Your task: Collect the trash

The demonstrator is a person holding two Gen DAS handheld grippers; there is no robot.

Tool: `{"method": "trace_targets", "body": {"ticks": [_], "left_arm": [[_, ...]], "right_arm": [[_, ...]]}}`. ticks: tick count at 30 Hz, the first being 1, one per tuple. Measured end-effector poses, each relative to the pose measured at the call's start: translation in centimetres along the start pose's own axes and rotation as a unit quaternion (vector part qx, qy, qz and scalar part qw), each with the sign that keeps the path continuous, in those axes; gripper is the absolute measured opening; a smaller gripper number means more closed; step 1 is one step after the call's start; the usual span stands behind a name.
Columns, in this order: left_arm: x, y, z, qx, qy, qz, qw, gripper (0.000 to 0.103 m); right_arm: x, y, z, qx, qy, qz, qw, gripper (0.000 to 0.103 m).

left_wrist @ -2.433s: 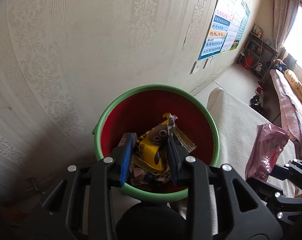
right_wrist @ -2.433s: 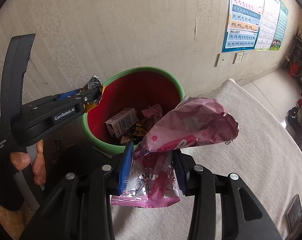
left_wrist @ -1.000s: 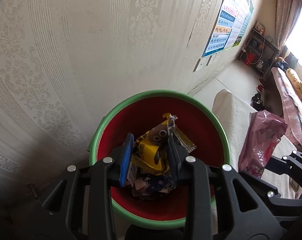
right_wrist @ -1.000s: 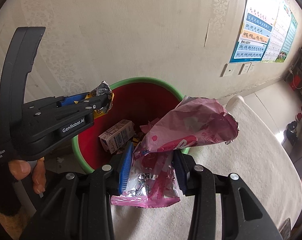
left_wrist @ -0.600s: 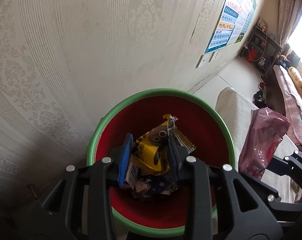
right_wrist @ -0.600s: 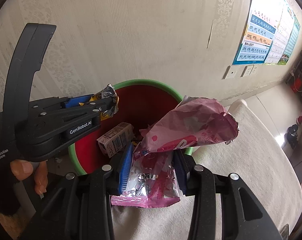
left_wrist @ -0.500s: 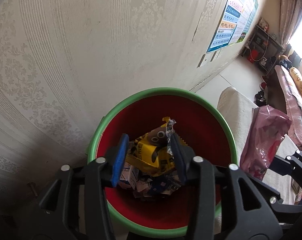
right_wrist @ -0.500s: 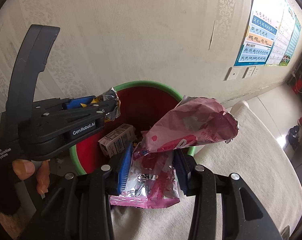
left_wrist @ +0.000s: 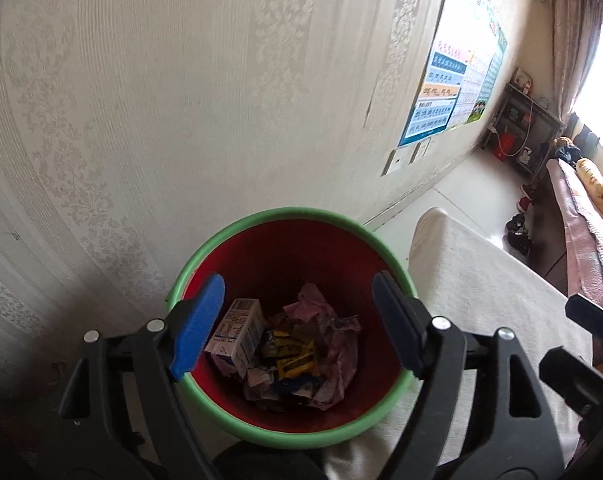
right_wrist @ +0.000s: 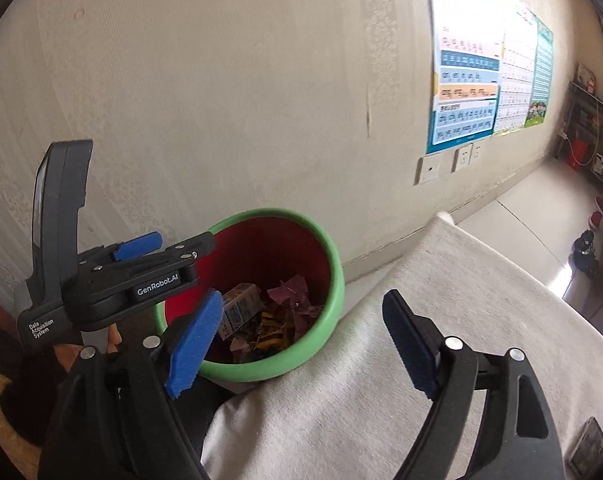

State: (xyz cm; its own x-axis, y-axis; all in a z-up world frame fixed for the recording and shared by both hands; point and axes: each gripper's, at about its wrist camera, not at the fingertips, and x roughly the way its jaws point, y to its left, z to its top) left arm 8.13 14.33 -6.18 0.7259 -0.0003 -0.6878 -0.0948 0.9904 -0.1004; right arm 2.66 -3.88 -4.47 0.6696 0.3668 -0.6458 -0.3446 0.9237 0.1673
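A red bin with a green rim (left_wrist: 261, 220) stands by the wall; it also shows in the right wrist view (right_wrist: 333, 280). Inside lie a small carton (left_wrist: 237, 332), a yellow wrapper (left_wrist: 293, 356) and a pink bag (left_wrist: 337, 344). My left gripper (left_wrist: 297, 320) is open and empty right above the bin. My right gripper (right_wrist: 301, 340) is open and empty, over the edge of the white cloth beside the bin. The left gripper shows in the right wrist view (right_wrist: 169, 244), over the bin's left rim.
A table with a white cloth (right_wrist: 441, 320) stands right of the bin. The papered wall (left_wrist: 181, 100) is close behind it, with posters (right_wrist: 465, 92) and sockets (right_wrist: 445, 164). A bed (left_wrist: 581, 216) and a shelf (left_wrist: 521, 128) stand at the far right.
Both grippers have opened. The yellow wrapper has dropped from the left gripper and the pink bag from the right; both now lie in the bin.
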Motion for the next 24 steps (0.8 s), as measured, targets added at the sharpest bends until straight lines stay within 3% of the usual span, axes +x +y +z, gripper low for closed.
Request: {"method": "trace_targets", "body": {"ticks": [3,7,10,12,18,24], "left_arm": [[-2.5,-3.2,-0.1,0.009,-0.038,-0.014,0.9991,0.081],[-6.0,-7.1,-0.3,0.009,-0.109,-0.022,0.9938,0.097],[-8.6,-10.0,-0.4,0.012,-0.171,-0.008,0.9852,0.098],[-9.9,-11.7,-0.4,0.018,-0.201,-0.003,0.9795,0.098],[-12.8,-15.2,-0.6,0.023,-0.252,-0.017,0.9674,0.098],[-13.0,-17.3,-1.5,0.070,-0.255,-0.010,0.9643,0.098]], "right_arm": [[-3.3,-2.5,-0.8,0.020,-0.043,-0.013,0.999,0.097],[-8.0,-5.4,-2.7,0.035,-0.134,-0.020,0.990,0.096],[-10.5,-7.6,-4.2,0.041,-0.191,-0.054,0.979,0.096],[-11.5,-9.3,-4.8,0.055,-0.204,-0.083,0.974,0.096],[-15.2,-13.9,-5.1,0.133,-0.235,-0.092,0.958,0.096],[-15.5,-14.3,-5.2,0.122,-0.229,-0.132,0.957,0.096]]}}
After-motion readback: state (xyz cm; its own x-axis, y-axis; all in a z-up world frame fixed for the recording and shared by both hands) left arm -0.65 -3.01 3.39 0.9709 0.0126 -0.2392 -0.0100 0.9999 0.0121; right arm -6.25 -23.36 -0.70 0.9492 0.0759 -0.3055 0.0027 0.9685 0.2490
